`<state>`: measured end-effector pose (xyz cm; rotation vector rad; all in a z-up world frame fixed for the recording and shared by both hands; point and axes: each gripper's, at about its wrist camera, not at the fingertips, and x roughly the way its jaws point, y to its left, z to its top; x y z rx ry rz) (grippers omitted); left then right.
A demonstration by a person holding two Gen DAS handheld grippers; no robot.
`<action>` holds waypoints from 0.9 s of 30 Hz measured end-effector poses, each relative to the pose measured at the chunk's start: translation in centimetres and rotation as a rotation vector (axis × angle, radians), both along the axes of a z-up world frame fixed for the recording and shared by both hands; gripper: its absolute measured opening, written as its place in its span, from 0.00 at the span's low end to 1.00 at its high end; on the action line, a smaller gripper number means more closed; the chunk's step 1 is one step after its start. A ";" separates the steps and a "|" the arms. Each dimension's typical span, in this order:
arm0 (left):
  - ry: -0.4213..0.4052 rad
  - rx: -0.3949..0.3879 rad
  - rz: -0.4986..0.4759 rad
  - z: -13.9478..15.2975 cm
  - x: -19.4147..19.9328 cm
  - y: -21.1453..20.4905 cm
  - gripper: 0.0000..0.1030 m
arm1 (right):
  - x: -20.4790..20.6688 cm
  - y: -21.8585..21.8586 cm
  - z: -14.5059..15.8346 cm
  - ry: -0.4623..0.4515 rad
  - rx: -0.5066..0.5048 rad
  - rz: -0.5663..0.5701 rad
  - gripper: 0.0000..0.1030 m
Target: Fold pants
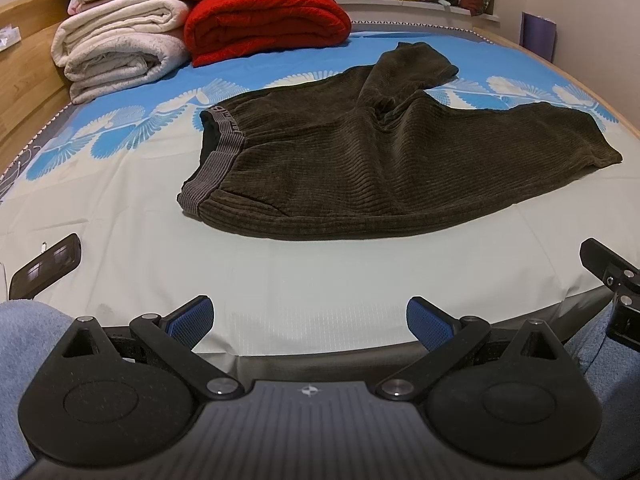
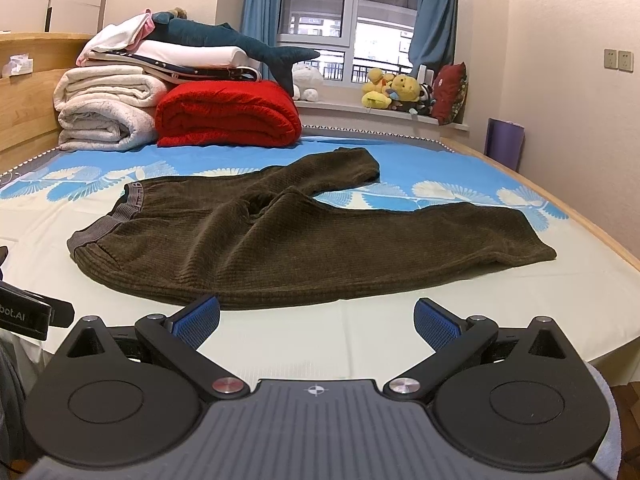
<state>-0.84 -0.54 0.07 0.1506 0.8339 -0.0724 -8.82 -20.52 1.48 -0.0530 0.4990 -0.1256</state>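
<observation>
Dark olive corduroy pants [image 1: 360,168] lie spread flat on the bed, grey waistband [image 1: 216,168] at the left, two legs splayed to the right. The pants also show in the right wrist view [image 2: 288,240], waistband [image 2: 104,224] at the left. My left gripper [image 1: 310,320] is open and empty over the bed's near edge, well short of the pants. My right gripper [image 2: 318,322] is open and empty, its left fingertip [image 2: 200,316] close to the pants' near hem. Part of the other gripper [image 1: 612,272] shows at the right edge of the left wrist view.
The bed sheet [image 2: 360,340] is pale near me and blue-patterned farther off. Folded white blankets [image 2: 108,112] and a red blanket [image 2: 228,116] are stacked at the far left by the wooden headboard [image 2: 24,104]. Plush toys [image 2: 396,92] sit on the window sill. A purple roll [image 2: 504,140] stands at the right wall.
</observation>
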 end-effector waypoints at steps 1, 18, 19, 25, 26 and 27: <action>0.001 0.000 0.000 0.0 0.0 0.0 1.00 | 0.0 0.0 0.0 0.001 0.000 0.000 0.99; 0.038 -0.022 -0.004 -0.9 2.0 0.6 1.00 | 1.4 -1.2 -0.2 0.038 0.059 -0.013 0.99; 0.047 -0.030 0.008 -0.9 2.7 0.9 1.00 | 1.9 -1.8 -0.1 0.047 0.083 -0.024 0.99; 0.018 -0.089 0.206 -1.5 8.4 5.1 1.00 | 6.5 -8.7 0.9 0.084 0.273 -0.168 0.99; 0.008 -0.093 0.239 -1.8 9.6 5.9 1.00 | 7.5 -10.2 1.0 0.087 0.300 -0.204 0.99; 0.000 -0.094 0.271 -2.2 10.9 6.7 1.00 | 8.6 -12.0 1.1 0.087 0.327 -0.248 0.99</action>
